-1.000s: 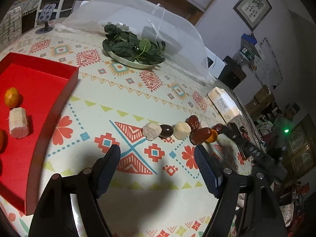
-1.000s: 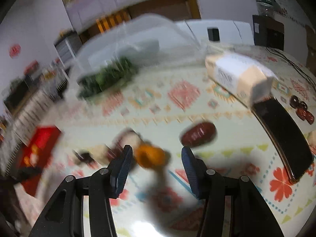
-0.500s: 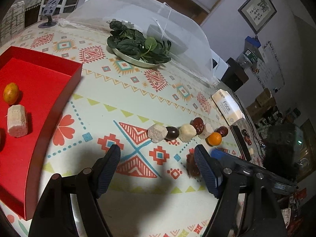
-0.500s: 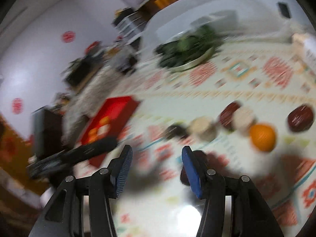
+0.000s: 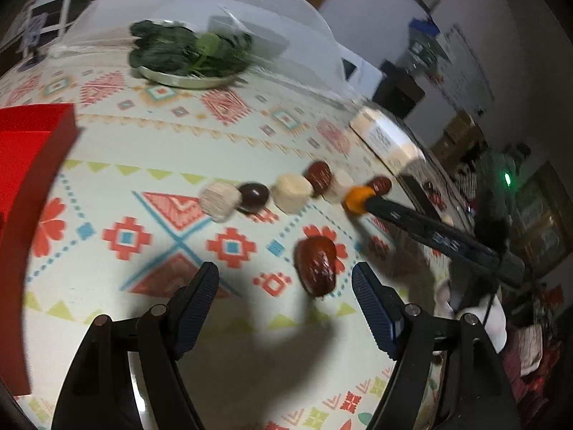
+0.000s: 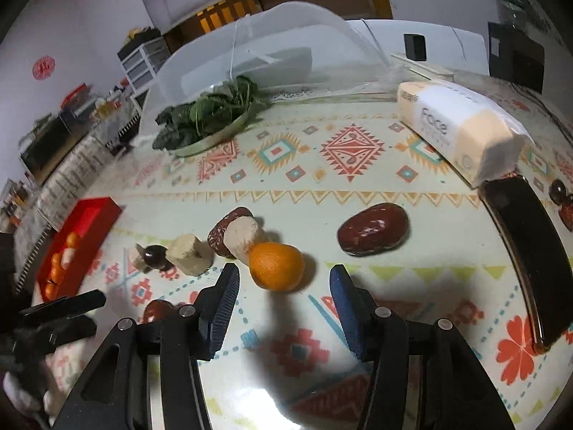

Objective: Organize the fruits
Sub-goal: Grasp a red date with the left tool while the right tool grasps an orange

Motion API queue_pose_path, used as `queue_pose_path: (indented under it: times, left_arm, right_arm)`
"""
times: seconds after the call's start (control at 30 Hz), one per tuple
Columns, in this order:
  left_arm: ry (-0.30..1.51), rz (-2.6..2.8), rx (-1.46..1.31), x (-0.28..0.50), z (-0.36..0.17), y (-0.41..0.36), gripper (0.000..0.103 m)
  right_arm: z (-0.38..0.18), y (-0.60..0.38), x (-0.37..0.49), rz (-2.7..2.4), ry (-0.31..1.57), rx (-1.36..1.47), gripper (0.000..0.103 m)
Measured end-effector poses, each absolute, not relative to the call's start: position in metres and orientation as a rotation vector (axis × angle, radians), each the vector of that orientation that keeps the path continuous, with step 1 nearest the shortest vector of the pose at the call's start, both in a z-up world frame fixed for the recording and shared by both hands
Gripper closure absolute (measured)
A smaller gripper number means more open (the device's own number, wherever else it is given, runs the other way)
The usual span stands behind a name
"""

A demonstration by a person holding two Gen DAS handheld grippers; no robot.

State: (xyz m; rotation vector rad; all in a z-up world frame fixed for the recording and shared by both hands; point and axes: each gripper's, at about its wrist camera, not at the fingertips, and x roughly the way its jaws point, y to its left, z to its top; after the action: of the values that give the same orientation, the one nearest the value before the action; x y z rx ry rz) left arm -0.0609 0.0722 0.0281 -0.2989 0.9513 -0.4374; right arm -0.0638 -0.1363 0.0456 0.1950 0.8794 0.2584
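Note:
A row of fruit pieces lies on the patterned tablecloth: pale chunks (image 5: pixel 219 200), a dark chestnut (image 5: pixel 253 197), red dates and a small orange (image 6: pixel 276 266). My left gripper (image 5: pixel 285 295) is open, low over the cloth, with a single red date (image 5: pixel 316 265) lying just ahead between its fingertips. My right gripper (image 6: pixel 284 299) is open, and the orange sits just beyond its fingertips. Another red date (image 6: pixel 373 228) lies to the right of the orange. The red tray (image 6: pixel 86 224) holds several small oranges and pale pieces at the far left; its corner (image 5: pixel 39 132) shows in the left wrist view.
A metal plate of leafy greens (image 6: pixel 209 116) stands at the back under a mesh food cover (image 6: pixel 286 36). A tissue pack (image 6: pixel 462 127) and a dark phone (image 6: pixel 519 247) lie at the right. More dates (image 6: pixel 560 197) sit by the right edge.
My left gripper has moved forward and right, up to the single red date. My right gripper swung left, dropped that date, then swung back to face the orange.

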Motion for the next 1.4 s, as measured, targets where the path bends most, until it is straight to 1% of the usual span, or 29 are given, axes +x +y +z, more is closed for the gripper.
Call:
queue_pose_path:
  times: [0.07,0.2,0.33,0.37,0.43,0.67,0.73,0.77,0.8,0.97,1.17,1.4]
  left_arm:
    - [0.962,-0.456,-0.288,-0.06,0.025,0.064,0.029]
    - [0.965,-0.477,-0.24,-0.061,0.023,0.046,0.029]
    - [0.971,-0.478,-0.203,-0.056,0.021,0.03,0.029]
    - [0.973,-0.477,-0.195,-0.054,0.02,0.027,0.029]
    - [0.98,-0.47,-0.173,-0.048,0.017,0.019,0.029]
    - [0.969,-0.424,-0.088,-0.039,0.014,0.001,0.029]
    - [0.956,-0.411,-0.058,-0.041,0.014,-0.002,0.044]
    - [0.951,-0.404,-0.037,-0.042,0.014,-0.004,0.064]
    - [0.95,-0.398,-0.018,-0.043,0.014,-0.005,0.073]
    - [0.948,-0.397,-0.055,-0.046,0.014,0.003,0.073]
    - [0.915,-0.371,-0.131,-0.054,0.025,0.031,0.073]
    - [0.858,-0.318,-0.262,-0.068,0.042,0.09,0.073]
  right_arm:
    - [0.043,-0.131,-0.059,0.259,0.889,0.179,0.046]
    - [0.038,-0.127,-0.049,0.247,0.901,0.161,0.046]
    - [0.036,-0.124,-0.044,0.253,0.909,0.171,0.052]
    - [0.036,-0.124,-0.044,0.257,0.91,0.178,0.054]
    - [0.035,-0.126,-0.044,0.262,0.914,0.193,0.063]
    - [0.035,-0.125,-0.045,0.265,0.918,0.192,0.064]
    - [0.035,-0.125,-0.047,0.266,0.92,0.189,0.063]
    - [0.035,-0.125,-0.048,0.267,0.92,0.187,0.063]
    - [0.035,-0.124,-0.049,0.267,0.921,0.181,0.063]
    - [0.035,-0.123,-0.053,0.257,0.922,0.172,0.062]
    - [0.036,-0.12,-0.061,0.234,0.926,0.166,0.062]
    - [0.041,-0.114,-0.074,0.206,0.929,0.187,0.064]
